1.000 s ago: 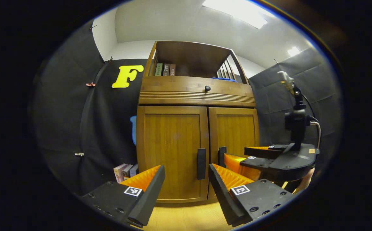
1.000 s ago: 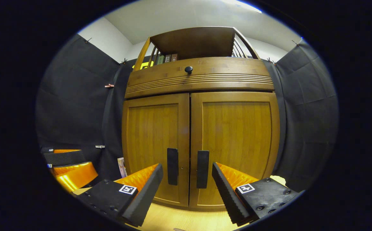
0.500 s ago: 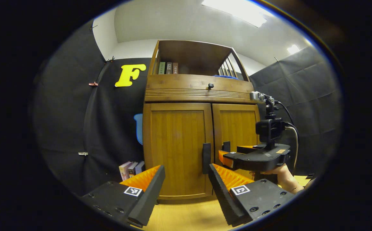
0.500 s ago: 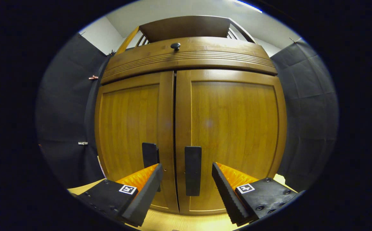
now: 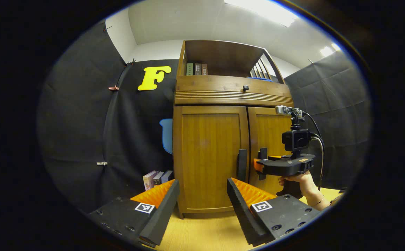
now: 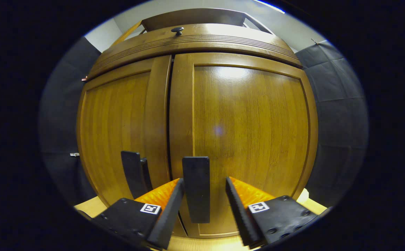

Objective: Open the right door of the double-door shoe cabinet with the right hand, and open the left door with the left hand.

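Recording booth, black cloth walls (image 5: pixel 83 132), wooden shoe cabinet (image 5: pixel 209 157), ceiling light (image 5: pixel 261 8)

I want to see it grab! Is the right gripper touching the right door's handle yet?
Apart. In the right gripper view, the handle stands between the right gripper fingers with gaps both sides.

Ceiling lights (image 5: pixel 261 10) are glaring overhead, a soft sheen is showing on the right door (image 6: pixel 230 75), and edges are bending strongly.

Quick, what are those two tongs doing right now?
Left tongs: open, holding nothing.
Right tongs: open, straddling the right door handle, not gripping it.
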Available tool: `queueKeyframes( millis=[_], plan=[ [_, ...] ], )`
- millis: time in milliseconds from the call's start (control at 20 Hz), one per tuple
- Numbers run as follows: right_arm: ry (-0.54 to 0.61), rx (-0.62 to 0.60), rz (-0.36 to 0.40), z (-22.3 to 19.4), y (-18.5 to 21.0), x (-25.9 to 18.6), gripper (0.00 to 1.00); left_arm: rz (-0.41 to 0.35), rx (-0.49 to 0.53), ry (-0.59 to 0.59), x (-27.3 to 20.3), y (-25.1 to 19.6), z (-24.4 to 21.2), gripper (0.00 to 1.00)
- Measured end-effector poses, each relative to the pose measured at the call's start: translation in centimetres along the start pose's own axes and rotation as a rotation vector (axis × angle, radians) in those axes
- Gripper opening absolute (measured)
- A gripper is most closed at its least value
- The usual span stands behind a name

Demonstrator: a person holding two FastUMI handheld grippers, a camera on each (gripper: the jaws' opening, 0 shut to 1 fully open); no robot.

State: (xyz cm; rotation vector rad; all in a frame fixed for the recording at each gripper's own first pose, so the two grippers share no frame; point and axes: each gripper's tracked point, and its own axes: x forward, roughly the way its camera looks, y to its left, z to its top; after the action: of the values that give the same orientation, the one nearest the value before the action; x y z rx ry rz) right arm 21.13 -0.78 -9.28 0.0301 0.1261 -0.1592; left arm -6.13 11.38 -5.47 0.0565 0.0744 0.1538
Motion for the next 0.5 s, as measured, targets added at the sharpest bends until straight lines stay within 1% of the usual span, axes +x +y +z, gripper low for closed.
queueKeyframes(
  millis=[50,150,200,250,300,350,400,450,500],
  plan=[
    [0.010,-0.006,0.007,-0.4,0.6,-0.4,0.53,0.002,-0.003,0.002,0.1,0.1,-0.1,0.86],
    [-0.004,-0.045,-0.008,-0.1,0.4,0.2,0.31,0.007,-0.012,0.008,-0.1,0.3,-0.2,0.86],
    [-0.001,-0.045,-0.009,0.0,0.4,0.0,0.36,0.009,-0.017,0.009,-0.2,0.3,-0.3,0.86],
    [0.002,-0.042,-0.005,-0.2,0.4,0.2,0.26,0.012,-0.020,0.009,-0.2,0.4,-0.3,0.86],
    [0.009,-0.035,-0.001,-0.3,0.4,0.3,0.26,0.017,-0.020,0.008,-0.4,0.6,-0.2,0.86],
    [0.019,-0.041,0.003,-0.4,0.4,0.2,0.22,0.022,-0.017,0.006,-0.5,0.6,0.0,0.86],
    [0.027,-0.048,0.003,-0.5,0.4,0.2,0.26,0.026,-0.014,0.004,-0.7,0.6,0.0,0.86],
    [0.032,-0.064,0.005,-0.5,0.4,0.0,0.22,0.030,-0.010,0.001,-1.0,0.7,0.2,0.86],
    [0.038,-0.068,0.011,-0.5,0.4,-0.2,0.22,0.033,-0.008,-0.004,-1.2,0.5,0.5,0.87]
  ],
)
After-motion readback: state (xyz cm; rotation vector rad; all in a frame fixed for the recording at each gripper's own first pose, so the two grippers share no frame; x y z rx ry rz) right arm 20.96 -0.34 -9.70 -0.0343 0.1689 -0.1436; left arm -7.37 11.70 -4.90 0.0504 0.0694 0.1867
